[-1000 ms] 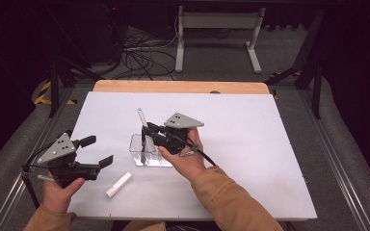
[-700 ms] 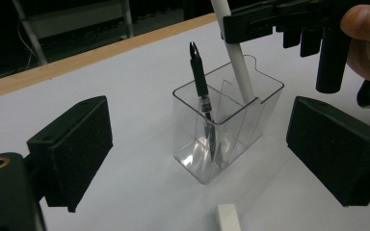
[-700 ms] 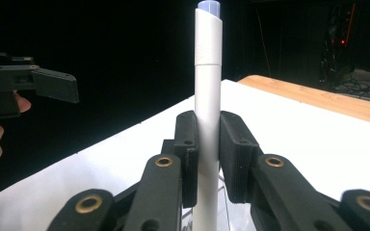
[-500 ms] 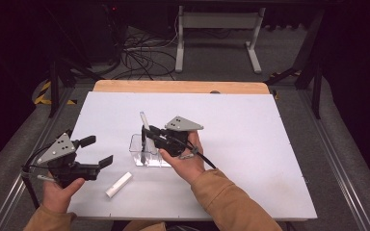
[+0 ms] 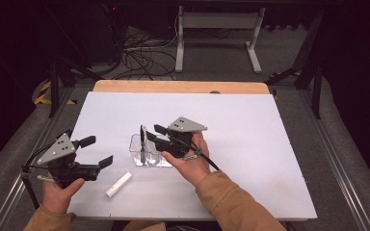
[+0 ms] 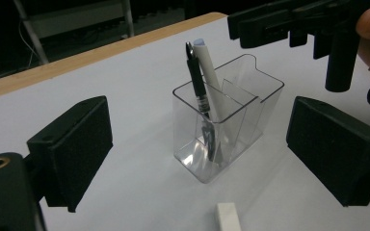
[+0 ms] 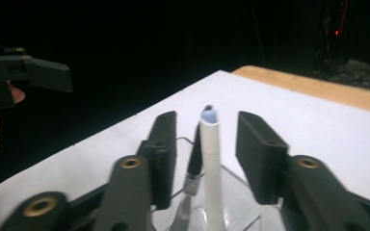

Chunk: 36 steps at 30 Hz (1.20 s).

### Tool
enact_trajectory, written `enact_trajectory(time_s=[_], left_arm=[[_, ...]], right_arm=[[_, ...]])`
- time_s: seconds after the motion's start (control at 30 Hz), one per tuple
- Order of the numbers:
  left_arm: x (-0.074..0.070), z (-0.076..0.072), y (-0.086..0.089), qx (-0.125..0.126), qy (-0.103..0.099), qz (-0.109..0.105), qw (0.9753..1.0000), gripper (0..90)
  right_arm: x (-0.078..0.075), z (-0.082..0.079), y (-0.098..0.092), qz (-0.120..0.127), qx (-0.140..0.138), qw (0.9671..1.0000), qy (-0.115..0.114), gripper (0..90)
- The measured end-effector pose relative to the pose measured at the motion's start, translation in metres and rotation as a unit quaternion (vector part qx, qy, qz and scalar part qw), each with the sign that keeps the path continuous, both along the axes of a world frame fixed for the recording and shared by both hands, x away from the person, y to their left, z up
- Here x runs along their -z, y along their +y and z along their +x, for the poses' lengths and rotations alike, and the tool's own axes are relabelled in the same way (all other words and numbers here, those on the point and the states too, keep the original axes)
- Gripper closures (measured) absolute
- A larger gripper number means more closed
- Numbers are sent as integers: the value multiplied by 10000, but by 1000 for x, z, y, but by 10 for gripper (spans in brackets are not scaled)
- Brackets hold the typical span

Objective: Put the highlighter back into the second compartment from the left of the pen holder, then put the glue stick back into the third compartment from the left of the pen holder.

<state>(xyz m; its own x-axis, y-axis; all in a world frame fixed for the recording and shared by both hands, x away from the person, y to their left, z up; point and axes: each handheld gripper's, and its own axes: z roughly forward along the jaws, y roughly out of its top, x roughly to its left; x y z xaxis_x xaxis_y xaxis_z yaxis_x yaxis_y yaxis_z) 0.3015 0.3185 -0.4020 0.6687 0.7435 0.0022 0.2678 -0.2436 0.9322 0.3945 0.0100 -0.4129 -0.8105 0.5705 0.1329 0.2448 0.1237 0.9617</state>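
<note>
A clear plastic holder (image 5: 150, 156) with compartments stands mid-table. A black pen (image 6: 196, 77) and a white marker (image 6: 211, 89) lean upright in its end compartment. My right gripper (image 5: 155, 133) hovers just over the holder, open. In the right gripper view its jaws flank the white marker's top (image 7: 209, 139) with a small gap on each side. My left gripper (image 5: 99, 151) is held low at the table's left, open wide and empty, and points at the holder (image 6: 231, 120). A second white marker (image 5: 118, 185) lies flat on the table between the left gripper and the holder.
The white tabletop (image 5: 250, 144) has a wooden strip (image 5: 183, 87) along its far edge. Metal rails run along both sides. Cables and a stand's legs (image 5: 217, 43) lie on the dark floor behind.
The white marker in the holder stands lower than a second ago, and the right gripper has edged slightly left over it. The left gripper has stayed put.
</note>
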Motion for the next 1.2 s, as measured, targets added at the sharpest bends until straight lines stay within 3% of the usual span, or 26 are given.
enact_trajectory(time_s=[0.23, 0.33, 0.6, 0.97, 1.2], left_arm=[[0, -4, 2, -40, -3, 34, 10000, 96], [-1, -7, 0, -60, -25, 66, 10000, 95], [0, -10, -3, -71, -14, 134, 9999, 93], [-1, -14, -3, -116, -31, 221, 9997, 93], [-1, -15, -6, -108, 29, 285, 9995, 91]], right_arm=[[-15, -4, -21, -58, 5, 9994, -329, 400], [-23, -6, -35, -51, 73, 9988, -489, 374], [-38, -12, -64, 73, 181, 9976, -661, 342], [-38, -19, -92, -41, 173, 9969, -765, 324], [-30, -30, -125, -177, 282, 9961, -817, 314]])
